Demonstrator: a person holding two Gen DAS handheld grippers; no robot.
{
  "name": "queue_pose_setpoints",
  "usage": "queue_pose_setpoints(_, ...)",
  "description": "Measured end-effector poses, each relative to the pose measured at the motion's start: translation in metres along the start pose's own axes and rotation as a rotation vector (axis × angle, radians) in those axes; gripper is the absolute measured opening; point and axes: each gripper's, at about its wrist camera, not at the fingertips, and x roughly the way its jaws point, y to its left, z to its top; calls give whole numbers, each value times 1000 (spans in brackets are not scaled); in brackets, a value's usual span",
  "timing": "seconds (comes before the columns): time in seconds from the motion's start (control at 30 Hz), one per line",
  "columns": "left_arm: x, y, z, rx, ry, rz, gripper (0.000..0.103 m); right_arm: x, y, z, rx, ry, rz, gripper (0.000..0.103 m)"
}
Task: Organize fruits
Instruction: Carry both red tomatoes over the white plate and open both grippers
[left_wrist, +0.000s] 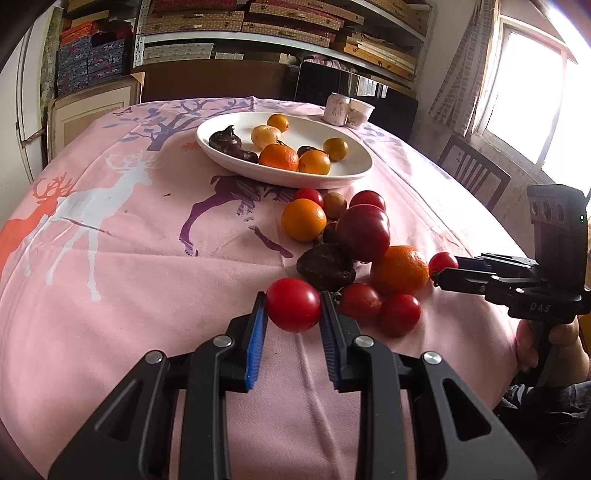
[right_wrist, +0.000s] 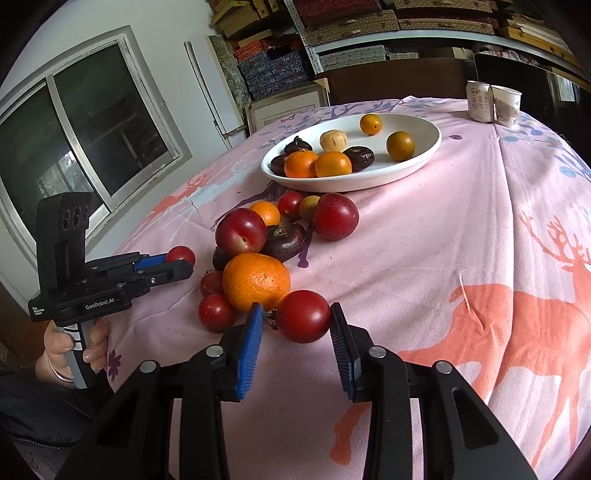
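Observation:
A white oval plate (left_wrist: 354, 173) (right_wrist: 424, 162) at the far middle holds oranges, small yellow fruits and dark fruits. A loose pile of fruit lies on the pink cloth in front of it: cherry tomatoes, a large orange (left_wrist: 400, 269) (right_wrist: 256, 280), plums (left_wrist: 364, 232) (right_wrist: 334, 216) and dark fruits. My left gripper (left_wrist: 293, 310) (right_wrist: 181, 260) is shut on a cherry tomato (left_wrist: 293, 309) (right_wrist: 180, 254). My right gripper (right_wrist: 297, 317) (left_wrist: 441, 267) has both pads around another cherry tomato (right_wrist: 303, 315) (left_wrist: 442, 262); a small gap shows on its left side.
A can (left_wrist: 338, 109) (right_wrist: 478, 100) and a paper cup (left_wrist: 360, 112) (right_wrist: 506, 104) stand at the table's far edge. A chair (left_wrist: 474, 171) stands at the right side. Shelves of boxes fill the back wall.

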Motion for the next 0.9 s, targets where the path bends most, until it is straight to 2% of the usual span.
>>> queue_pose_setpoints(0.23, -9, 5, 11, -16, -25, -1, 27, -15, -7, 11, 23, -50, 1, 37)
queue_pose_setpoints(0.37, -15, 7, 33, -14, -56, 7, 27, -24, -18, 31, 57, -96, -10, 37)
queue_pose_setpoints(0.47, -9, 7, 57, -16, -50, 0, 27, -27, -24, 51, 81, -124, -12, 37)
queue_pose_setpoints(0.67, 24, 0, 118, 3, -49, 10, 28, -15, -40, 100, 128, -151, -41, 37)
queue_pose_setpoints(0.9, 94, 4, 175, -30, 4, 35, 28, 36, -60, 136, 167, -120, -73, 38)
